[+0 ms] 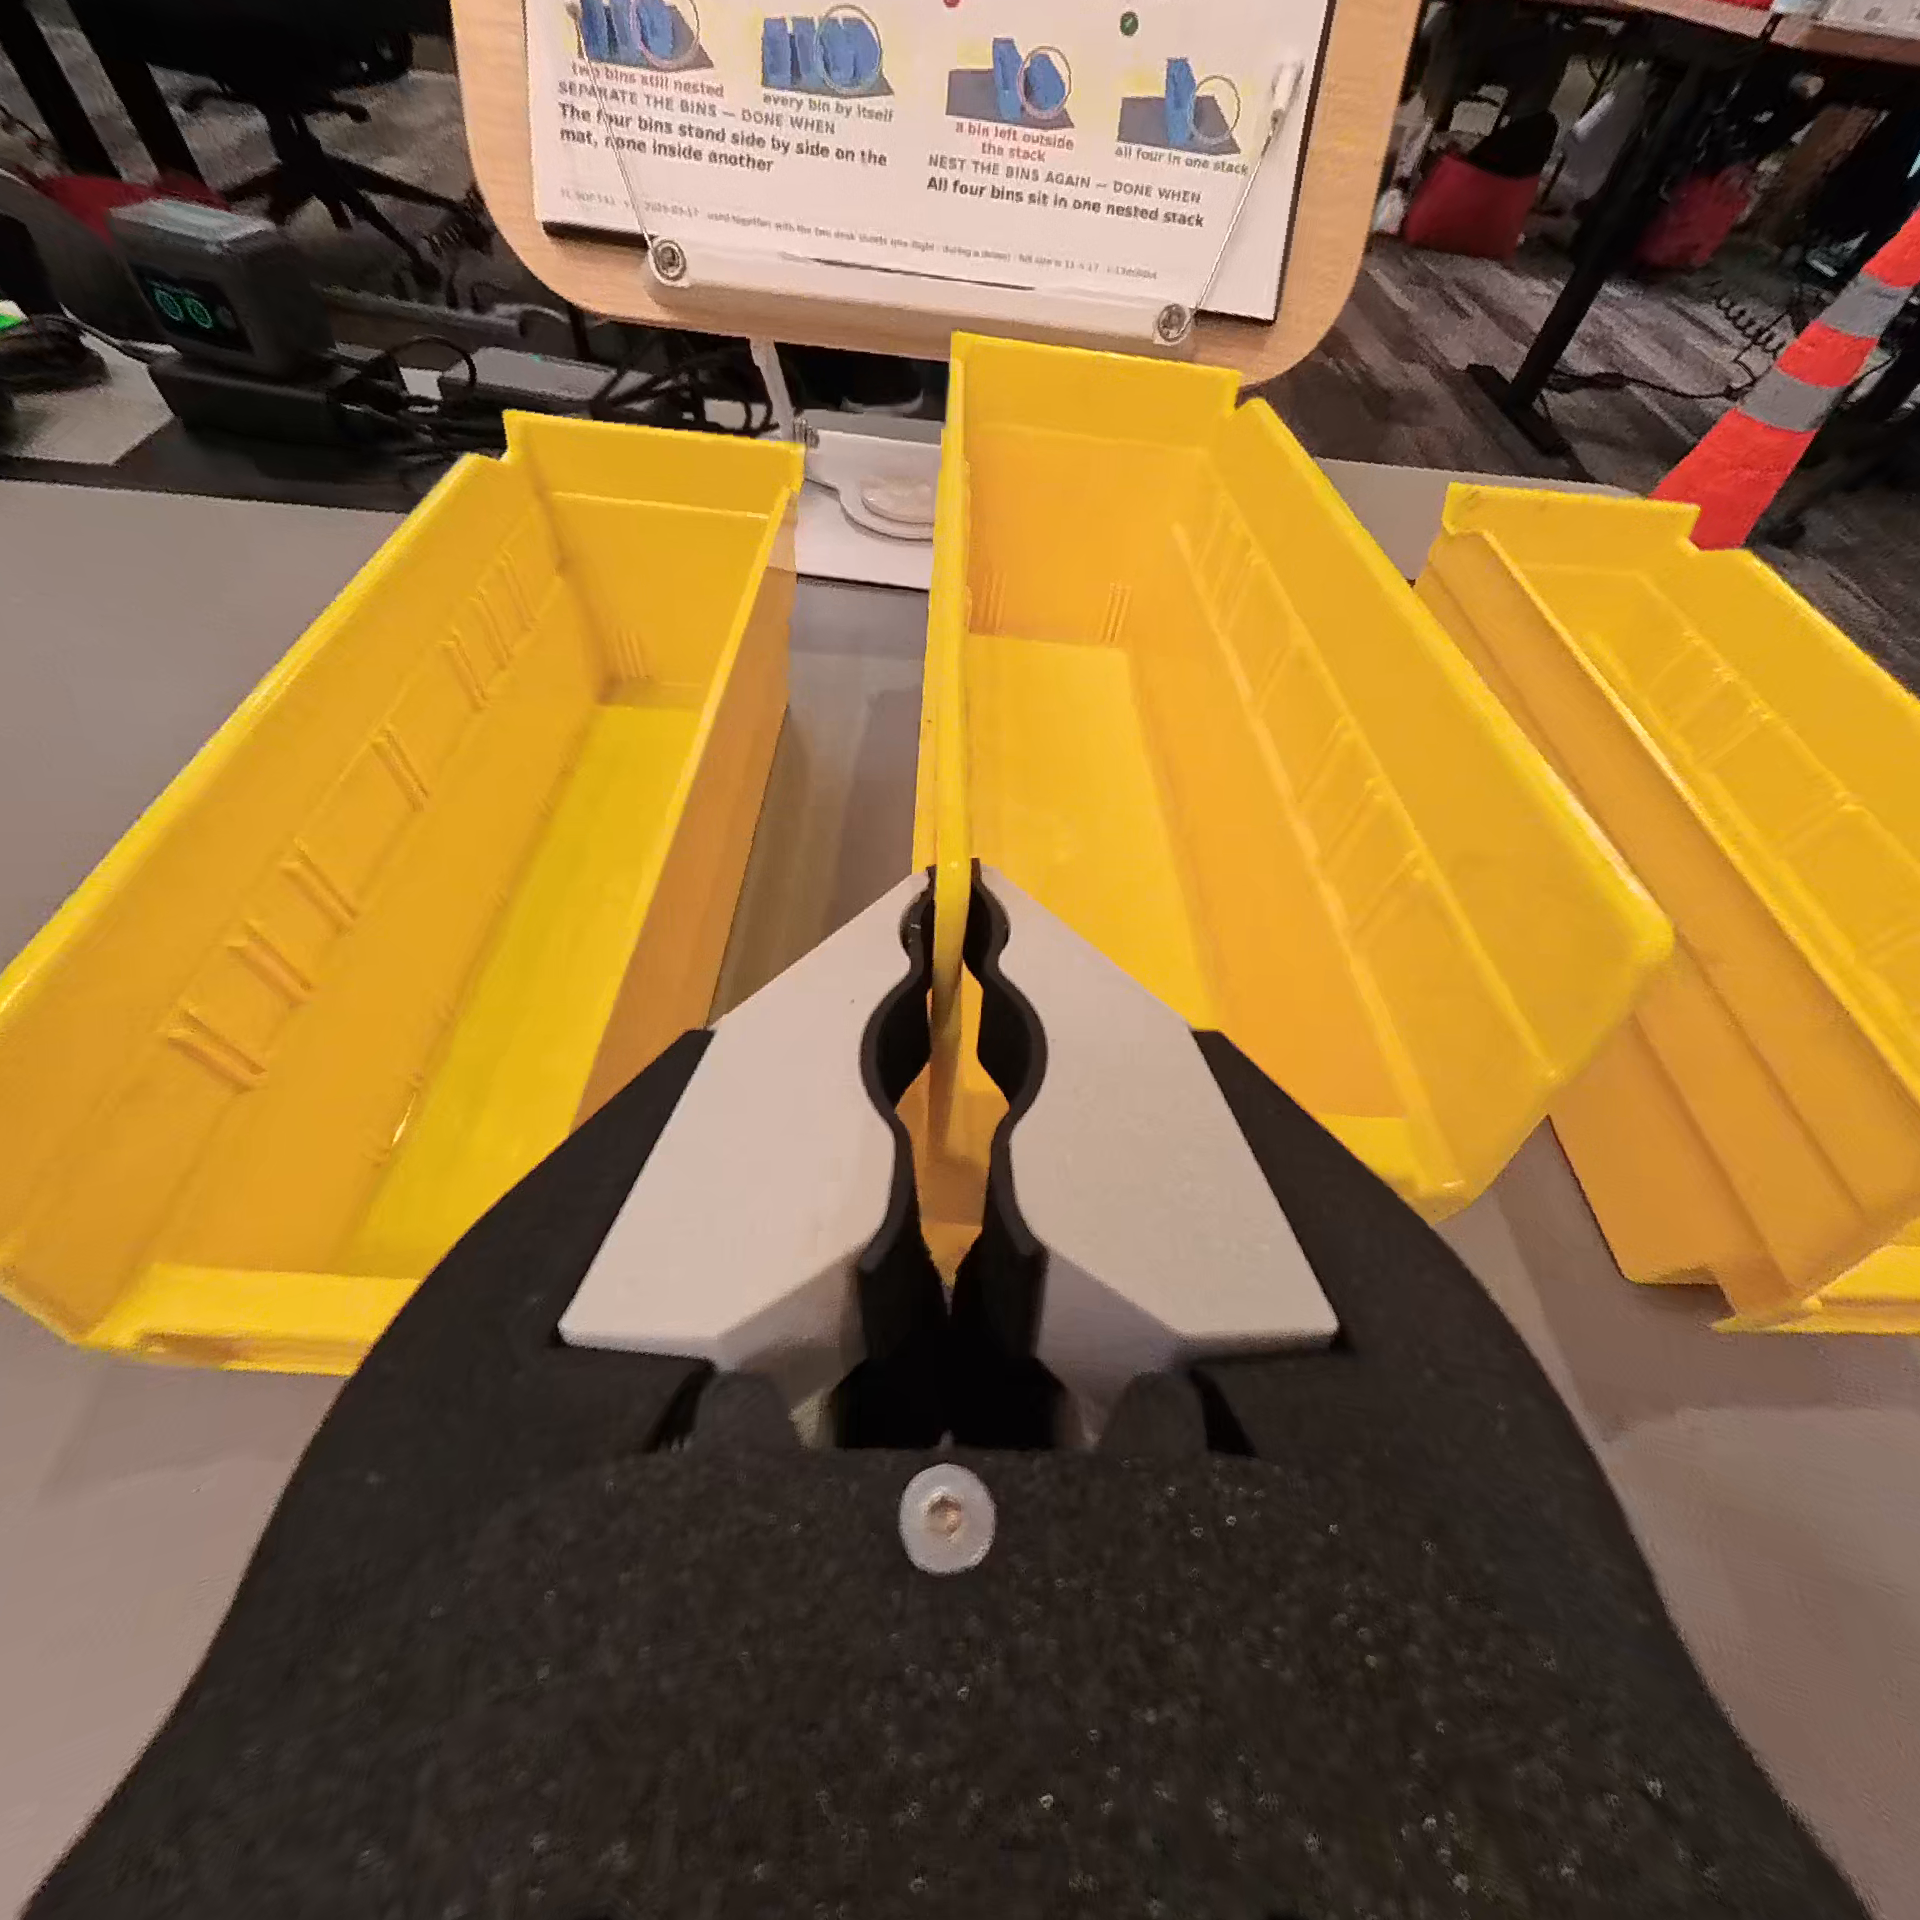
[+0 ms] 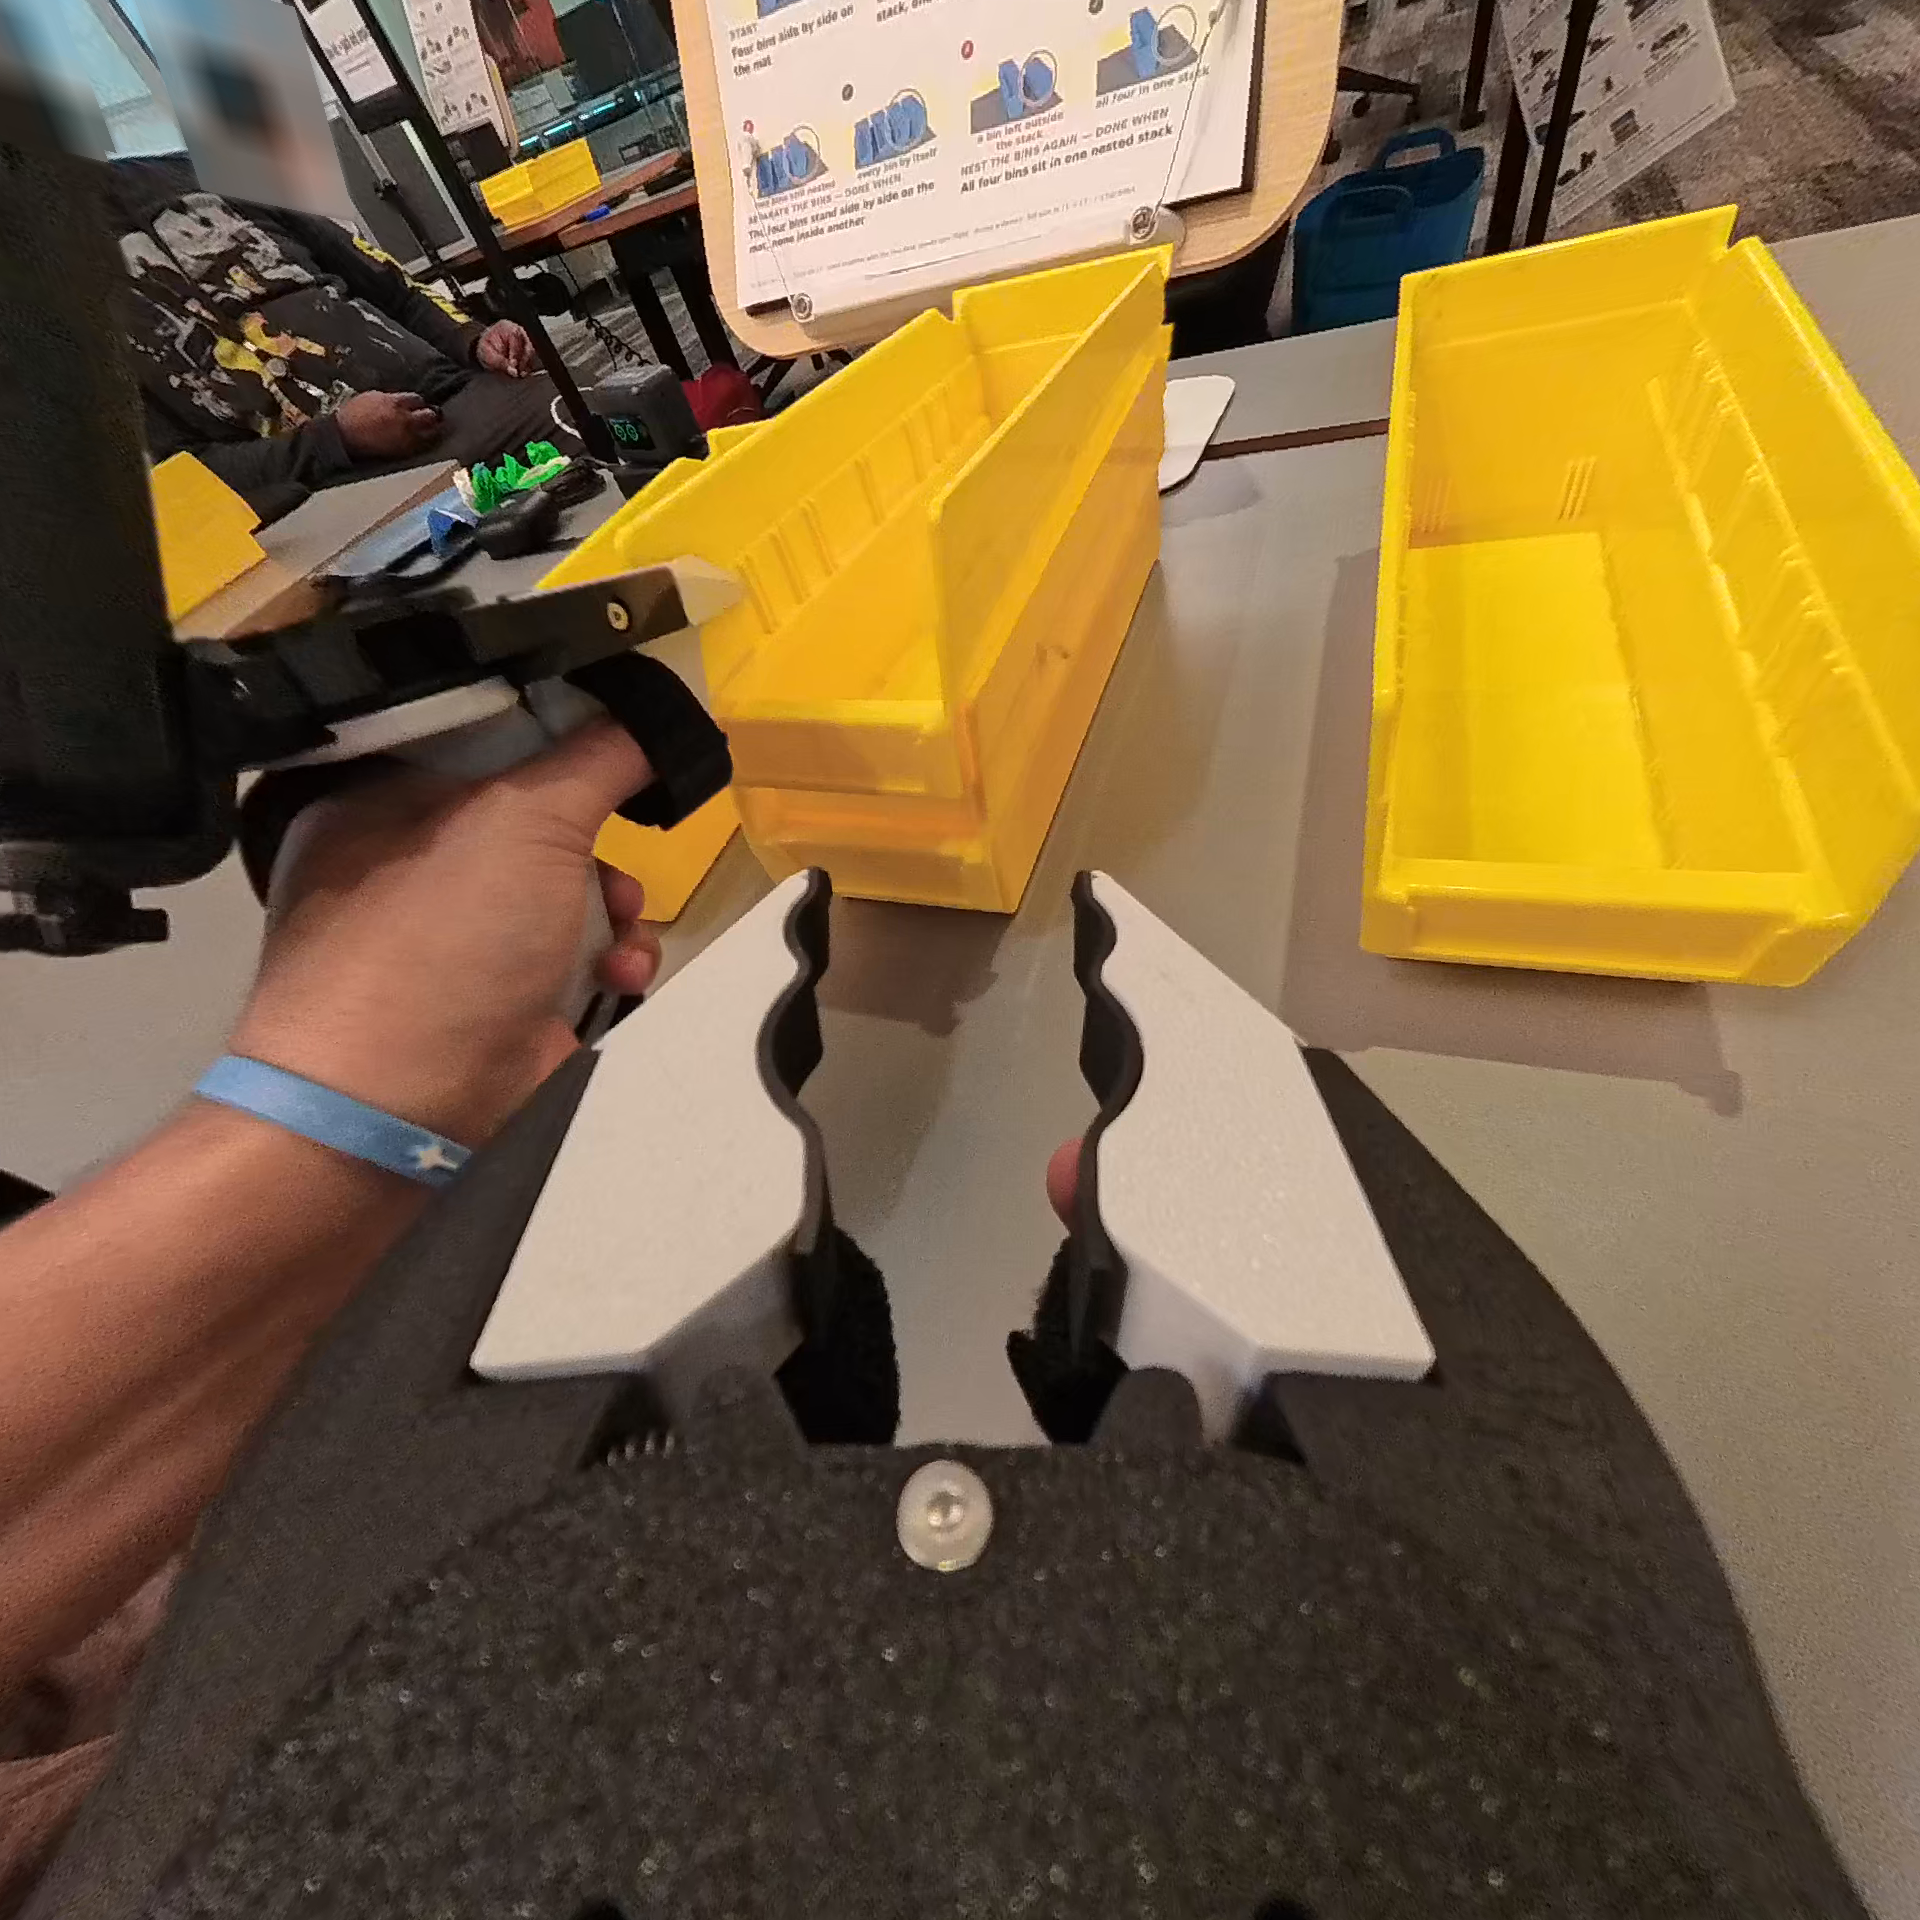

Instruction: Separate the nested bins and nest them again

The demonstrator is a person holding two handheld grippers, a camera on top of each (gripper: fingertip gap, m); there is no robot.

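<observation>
On the grey tabletop [image 2: 1351, 1143] one long yellow plastic left bin [image 1: 395, 883] and a matching right bin [image 2: 1621, 675] stand alone. Between them an upper bin [image 2: 935, 582] sits tilted inside a lower bin [image 2: 894, 862]. Our left tool [image 1: 951, 883] is clamped on the upper bin's wall and our right tool [image 2: 951, 883] gapes empty nearby, so we judge the task midway, though we cannot tell whether this pair is parting or nesting.

Left gripper [image 1: 951, 883] clamped shut on a thin wall, held level by the left hand [image 2: 447, 914]. Right gripper [image 2: 951, 894] held wide open, nothing gripped.
</observation>
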